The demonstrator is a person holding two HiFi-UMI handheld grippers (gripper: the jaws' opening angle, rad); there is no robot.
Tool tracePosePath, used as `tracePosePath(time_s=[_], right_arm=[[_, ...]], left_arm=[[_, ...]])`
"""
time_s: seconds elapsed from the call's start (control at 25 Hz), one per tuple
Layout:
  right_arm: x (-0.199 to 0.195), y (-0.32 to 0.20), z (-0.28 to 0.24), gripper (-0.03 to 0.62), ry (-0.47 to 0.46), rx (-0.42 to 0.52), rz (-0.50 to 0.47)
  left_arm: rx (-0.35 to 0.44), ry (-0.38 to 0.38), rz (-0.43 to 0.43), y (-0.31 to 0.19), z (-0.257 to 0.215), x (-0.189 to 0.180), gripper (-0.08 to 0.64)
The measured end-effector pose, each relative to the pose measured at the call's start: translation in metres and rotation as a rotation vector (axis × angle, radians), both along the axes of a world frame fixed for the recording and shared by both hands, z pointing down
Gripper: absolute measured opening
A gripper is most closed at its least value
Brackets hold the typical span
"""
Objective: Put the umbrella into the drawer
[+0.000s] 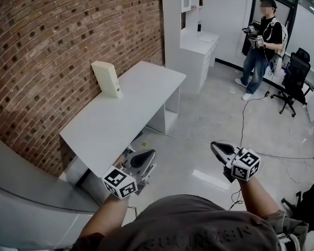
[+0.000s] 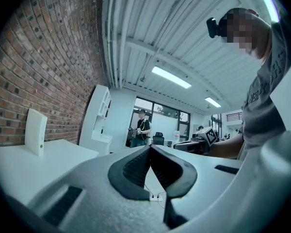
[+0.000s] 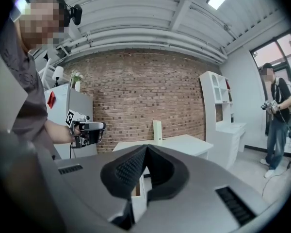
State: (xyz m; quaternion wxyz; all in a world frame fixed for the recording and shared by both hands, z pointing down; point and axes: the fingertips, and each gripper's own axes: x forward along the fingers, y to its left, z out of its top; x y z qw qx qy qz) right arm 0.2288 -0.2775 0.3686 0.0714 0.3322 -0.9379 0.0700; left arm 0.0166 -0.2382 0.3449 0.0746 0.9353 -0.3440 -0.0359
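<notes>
No umbrella shows in any view. A white desk (image 1: pixel 125 109) stands along the brick wall, with a cream upright box (image 1: pixel 107 78) on it. Under its near end a drawer unit (image 3: pixel 141 191) shows a brown gap, mostly hidden behind my jaws. My left gripper (image 1: pixel 148 155) hovers level by the desk's near corner, shut with nothing between its pads (image 2: pixel 136 166). My right gripper (image 1: pixel 213 146) hangs over the open floor to the right, also shut and holding nothing (image 3: pixel 146 148). Each gripper appears in the other's view: the left gripper (image 3: pixel 88 130) and the right gripper (image 2: pixel 203 139).
A white shelf cabinet (image 1: pixel 193 41) stands beyond the desk. A person (image 1: pixel 261 41) holding grippers stands at the back right beside a black office chair (image 1: pixel 295 77). Cables (image 1: pixel 240 140) run across the grey floor. A grey unit (image 1: pixel 21 192) sits at my near left.
</notes>
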Motion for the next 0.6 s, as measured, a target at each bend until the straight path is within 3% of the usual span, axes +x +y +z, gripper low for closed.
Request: tracePosePath(time_s=[0.6], right_arm=[[-0.0086,-0.0004,0.0029,-0.009,0.011,0.008,-0.04]], left_arm=[[-0.009,0.001,-0.002,-0.0006,0.0041,0.0033,-0.002]])
